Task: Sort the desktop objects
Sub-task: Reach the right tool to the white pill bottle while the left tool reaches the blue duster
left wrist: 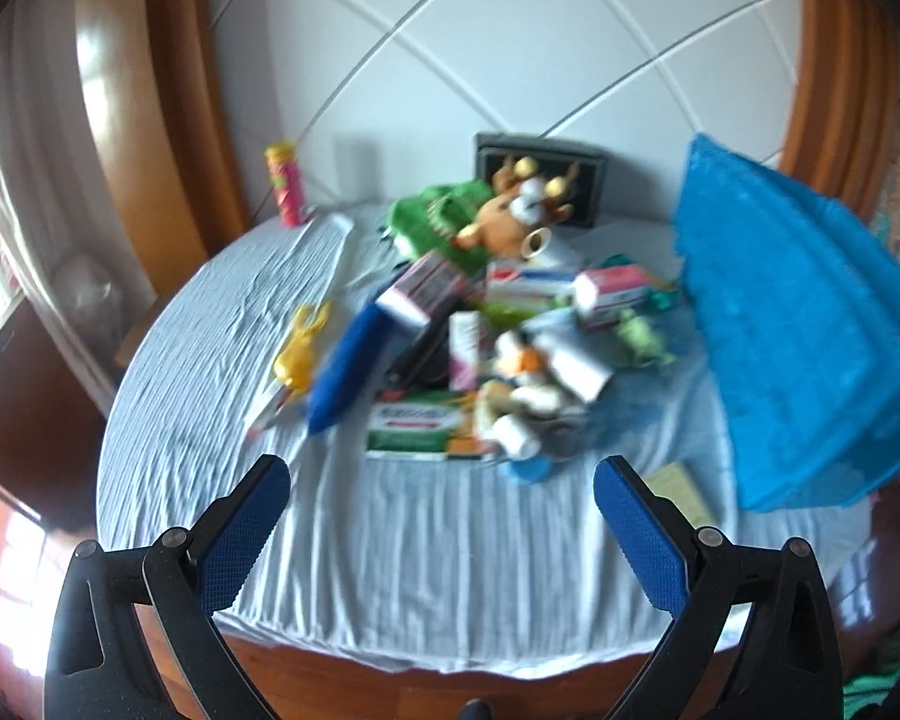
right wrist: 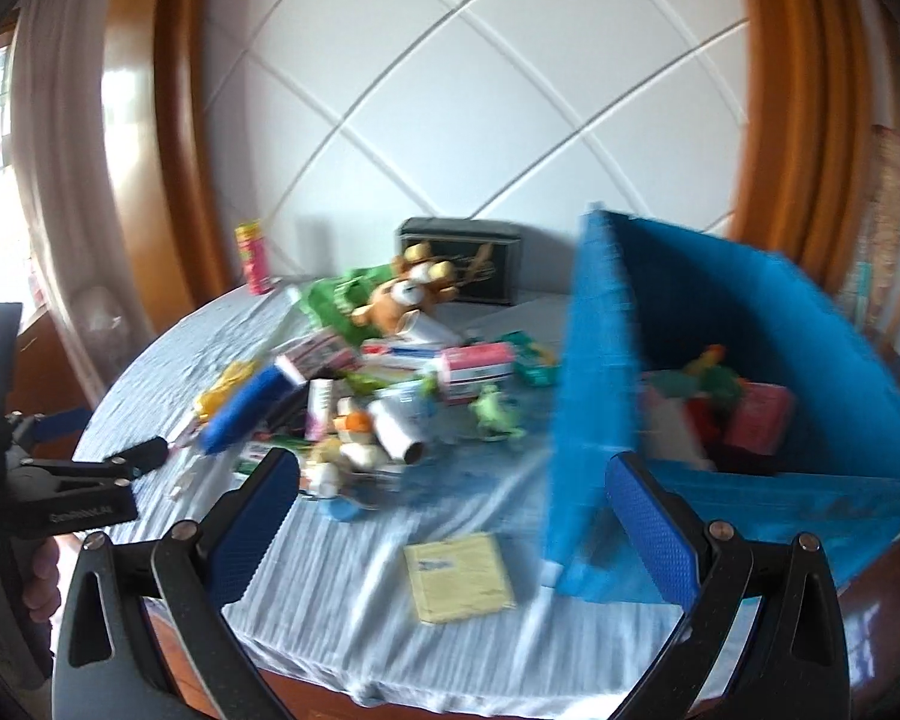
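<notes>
A heap of desktop objects lies mid-table: medicine boxes (left wrist: pixel 417 423), a blue pouch (left wrist: pixel 348 366), a brown plush toy (left wrist: pixel 510 210), a green frog figure (left wrist: pixel 639 336), white bottles (left wrist: pixel 576 369) and a yellow toy (left wrist: pixel 300 348). A blue fabric bin (right wrist: pixel 750 420) stands at the right and holds a few items. A yellow notepad (right wrist: pixel 459 576) lies near the front edge. My left gripper (left wrist: pixel 441 534) is open and empty above the near table edge. My right gripper (right wrist: pixel 450 534) is open and empty, above the notepad. Both views are blurred.
A round table with a striped light-blue cloth (left wrist: pixel 390 570) carries everything. A red-and-yellow can (left wrist: pixel 285 183) stands at the back left and a dark box (left wrist: pixel 540 174) at the back by the white wall. The left gripper also shows in the right wrist view (right wrist: pixel 90 474).
</notes>
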Demonstrator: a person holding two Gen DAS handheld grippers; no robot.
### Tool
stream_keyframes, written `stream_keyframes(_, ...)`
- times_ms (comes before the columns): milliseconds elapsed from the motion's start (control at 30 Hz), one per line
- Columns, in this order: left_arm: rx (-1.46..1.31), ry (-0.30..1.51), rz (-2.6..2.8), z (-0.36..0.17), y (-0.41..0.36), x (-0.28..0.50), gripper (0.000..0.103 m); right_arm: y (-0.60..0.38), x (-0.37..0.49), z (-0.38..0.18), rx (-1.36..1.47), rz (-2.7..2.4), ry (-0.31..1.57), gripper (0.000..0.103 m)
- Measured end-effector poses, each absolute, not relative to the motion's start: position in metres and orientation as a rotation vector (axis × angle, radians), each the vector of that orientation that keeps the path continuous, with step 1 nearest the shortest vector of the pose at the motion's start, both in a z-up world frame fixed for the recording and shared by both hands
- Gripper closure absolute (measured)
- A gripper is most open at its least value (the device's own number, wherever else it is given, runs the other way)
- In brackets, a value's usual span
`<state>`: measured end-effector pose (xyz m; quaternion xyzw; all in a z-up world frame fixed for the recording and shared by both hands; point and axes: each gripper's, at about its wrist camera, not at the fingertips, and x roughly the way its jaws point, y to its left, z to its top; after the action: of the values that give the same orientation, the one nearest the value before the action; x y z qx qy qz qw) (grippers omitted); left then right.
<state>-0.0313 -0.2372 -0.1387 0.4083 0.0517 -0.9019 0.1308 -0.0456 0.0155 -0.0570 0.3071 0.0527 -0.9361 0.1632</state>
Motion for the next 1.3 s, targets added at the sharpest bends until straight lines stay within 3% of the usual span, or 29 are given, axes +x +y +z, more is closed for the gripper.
stream_keyframes(333, 1.391, 0.201, -2.376, -0.227, -0.297, -0.083, 0.0, -0.052, -0.128, -0.147, 1.118, -2.439, 0.212, 0.0)
stream_keyframes(533, 1.415, 0.213, -2.292, -0.252, -0.324, -0.11, 0.0, -0.072, -0.182, -0.189, 1.202, -2.353, 0.224, 0.0)
stream_keyframes(767, 1.465, 0.167, -2.27, -0.278, -0.364, -0.152, 0.0, -0.099, -0.214, -0.212, 1.279, -2.334, 0.264, 0.0)
stream_keyframes(1167, 1.675, 0.012, -2.388, -0.347, -0.413, -0.23, 0.0, -0.145, -0.238, -0.258, 1.511, -2.511, 0.159, 0.0)
stream_keyframes(1300, 1.803, 0.078, -2.384, -0.372, -0.416, -0.24, 0.0, -0.133, -0.239, -0.266, 1.566, -2.581, 0.102, 0.0)
